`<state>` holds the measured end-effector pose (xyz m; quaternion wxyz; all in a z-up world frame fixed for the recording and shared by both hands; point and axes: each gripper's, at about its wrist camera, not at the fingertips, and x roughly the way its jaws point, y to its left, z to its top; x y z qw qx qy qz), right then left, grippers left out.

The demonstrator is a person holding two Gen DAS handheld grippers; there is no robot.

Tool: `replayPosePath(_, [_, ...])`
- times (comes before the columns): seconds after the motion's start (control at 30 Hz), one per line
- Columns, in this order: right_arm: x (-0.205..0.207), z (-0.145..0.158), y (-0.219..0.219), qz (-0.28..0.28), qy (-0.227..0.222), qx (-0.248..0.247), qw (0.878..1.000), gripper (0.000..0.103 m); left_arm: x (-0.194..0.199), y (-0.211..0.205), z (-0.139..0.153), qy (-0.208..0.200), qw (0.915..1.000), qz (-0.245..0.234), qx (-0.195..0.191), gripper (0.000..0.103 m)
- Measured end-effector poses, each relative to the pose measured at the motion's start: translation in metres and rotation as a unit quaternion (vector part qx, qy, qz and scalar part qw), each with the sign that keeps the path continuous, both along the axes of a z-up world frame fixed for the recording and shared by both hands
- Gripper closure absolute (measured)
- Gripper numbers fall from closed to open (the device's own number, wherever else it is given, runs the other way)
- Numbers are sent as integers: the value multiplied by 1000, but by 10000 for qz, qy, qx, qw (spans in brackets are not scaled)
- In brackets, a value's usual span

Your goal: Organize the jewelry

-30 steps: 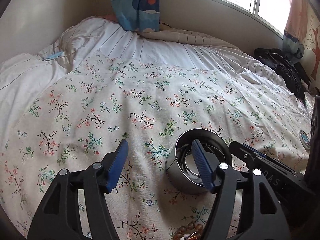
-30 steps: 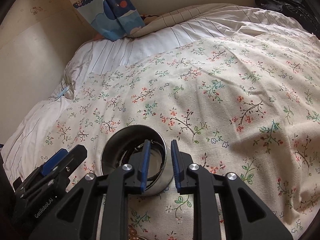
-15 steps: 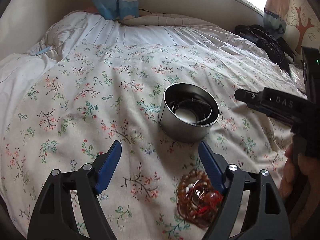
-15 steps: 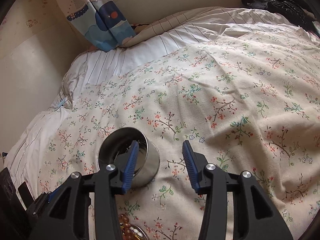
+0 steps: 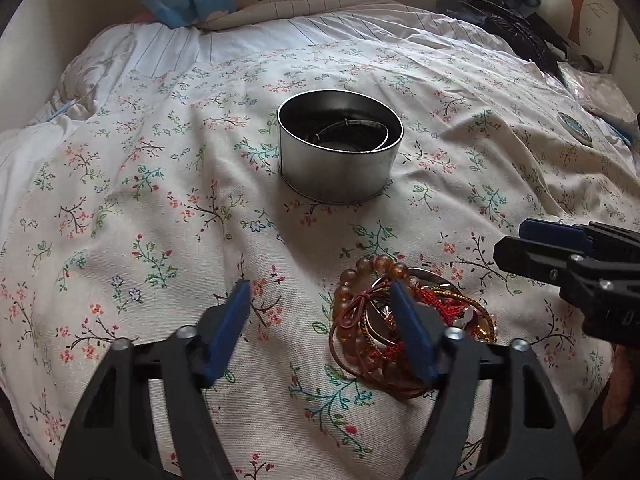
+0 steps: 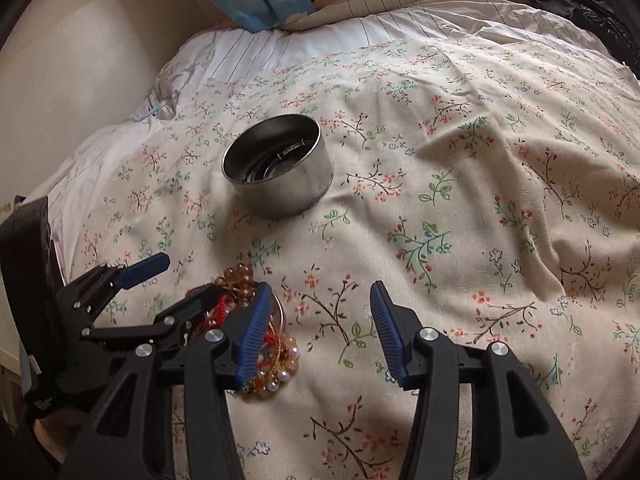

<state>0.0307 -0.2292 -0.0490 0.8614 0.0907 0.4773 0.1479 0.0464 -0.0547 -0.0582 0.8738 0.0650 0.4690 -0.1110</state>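
Over the quilt [image 5: 160, 200] we've both grippers wide open, holding nothing: left gripper [image 5: 320, 312] w/ one finger over the jewelry [image 5: 360, 320], right gripper [image 6: 316, 312] beside it; tin [image 5: 340, 152] apart.

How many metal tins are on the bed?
1. The round metal tin sits open on the floral bedspread, beyond the jewelry pile lying near both tools. None other is visible.

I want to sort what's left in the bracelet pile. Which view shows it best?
The left wrist view: the bracelet pile lies spread out, hidden only where one blue finger crosses it. In the right wrist view both grippers cover much of it.
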Motion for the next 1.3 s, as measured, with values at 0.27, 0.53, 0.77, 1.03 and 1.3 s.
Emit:
replayPosePath(0.27, [-7, 2, 32, 793, -97, -112, 9967, 53, 4, 18, 3, 229, 9970, 94, -736, 95])
replayPosePath(0.53, [-12, -4, 74, 1433, -305, -555, 9876, 59, 4, 31, 11, 227, 9900, 137, -1383, 99])
replayPosePath(0.77, [-7, -6, 66, 1308, -218, -314, 9907, 97, 7, 34, 6, 347, 9904, 271, -1307, 68])
replayPosePath(1.03, [0, 5, 24, 670, -213, 680, 9952, 98, 4, 29, 7, 372, 9906, 99, -1315, 50])
replayPosePath(1.3, [7, 1, 18, 510, -44, 817, 9953, 98, -4, 7, 0, 381, 9967, -306, -654, 95])
